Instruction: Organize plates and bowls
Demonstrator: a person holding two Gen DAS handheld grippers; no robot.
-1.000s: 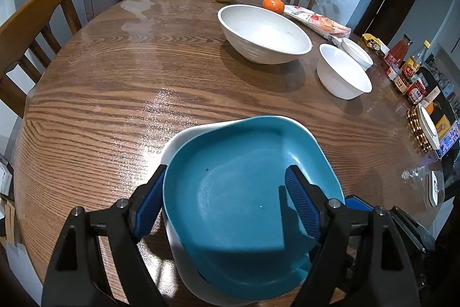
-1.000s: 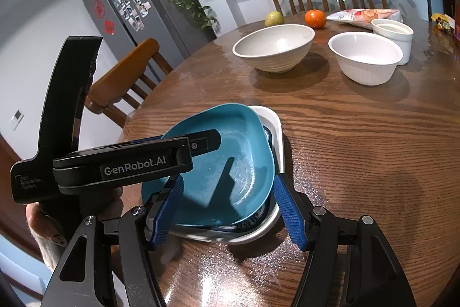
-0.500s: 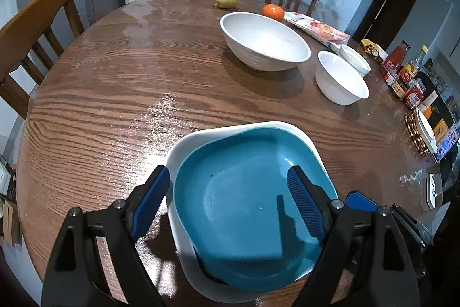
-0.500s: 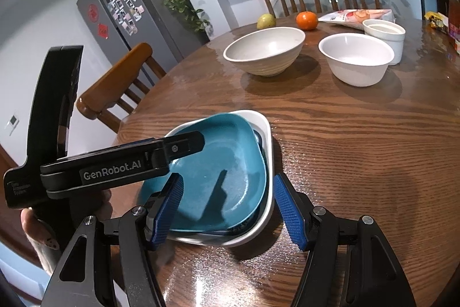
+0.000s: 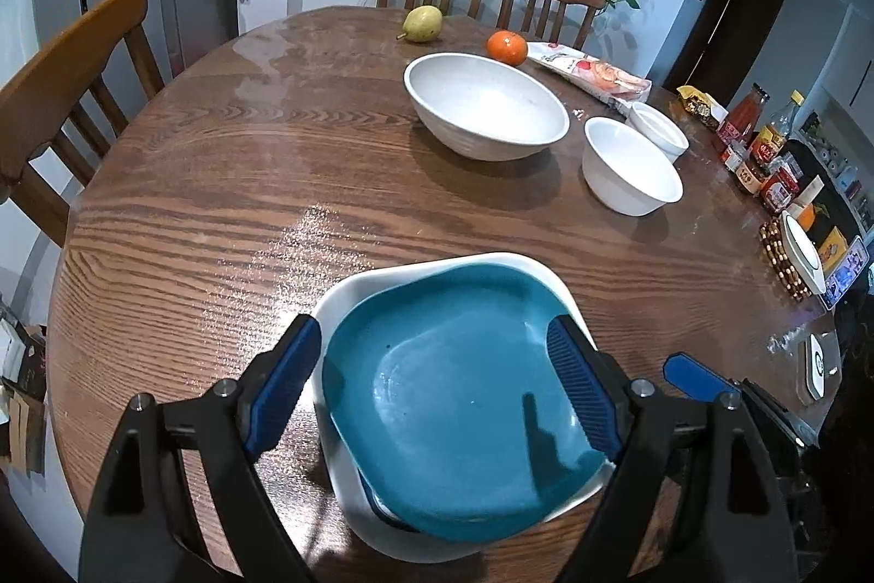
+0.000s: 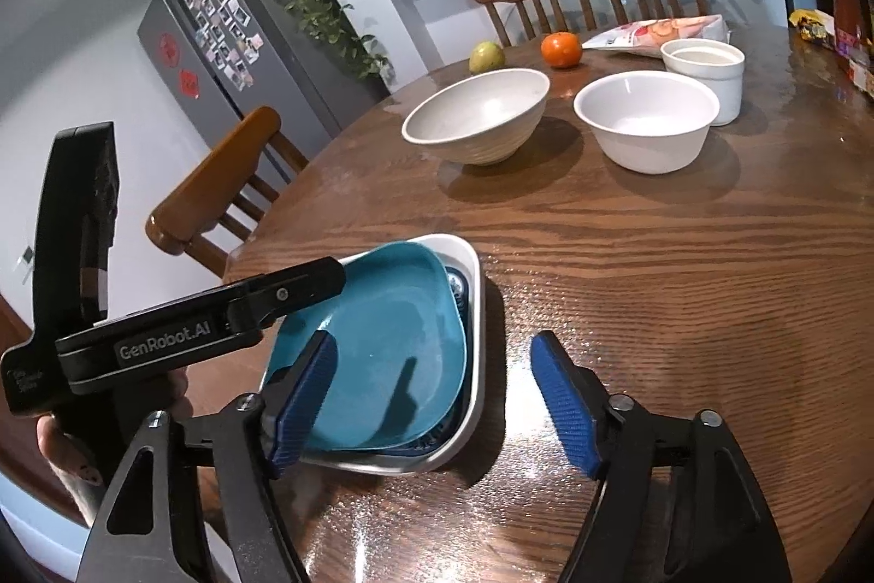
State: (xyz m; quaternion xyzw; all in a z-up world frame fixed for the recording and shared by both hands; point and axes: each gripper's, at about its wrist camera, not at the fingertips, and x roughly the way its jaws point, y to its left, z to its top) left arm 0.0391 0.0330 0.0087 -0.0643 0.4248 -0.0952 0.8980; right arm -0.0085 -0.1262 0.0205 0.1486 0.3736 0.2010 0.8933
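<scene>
A teal square plate [image 5: 464,397] [image 6: 382,348] lies stacked in a white square dish [image 5: 349,304] [image 6: 472,310] at the near edge of the round wooden table [image 5: 218,200]; a dark blue plate edge shows between them. My left gripper [image 5: 437,381] is open, its fingers wide on either side of the stack, above it. My right gripper [image 6: 437,397] is open over the stack's right rim. A large cream bowl [image 5: 486,105] [image 6: 480,113], a white bowl [image 5: 631,165] [image 6: 647,118] and a small white bowl [image 5: 658,129] [image 6: 704,66] stand farther back.
A pear [image 5: 421,24], an orange [image 5: 507,47] and a snack packet [image 5: 595,75] lie at the far side. Bottles and jars [image 5: 765,151] crowd the right edge beside a beaded mat with a dish [image 5: 800,249]. Wooden chairs [image 5: 60,80] ring the table.
Both grippers have risen and drawn back from the stack. The teal plate now rests settled in the white dish, and the far bowls sit lower in view.
</scene>
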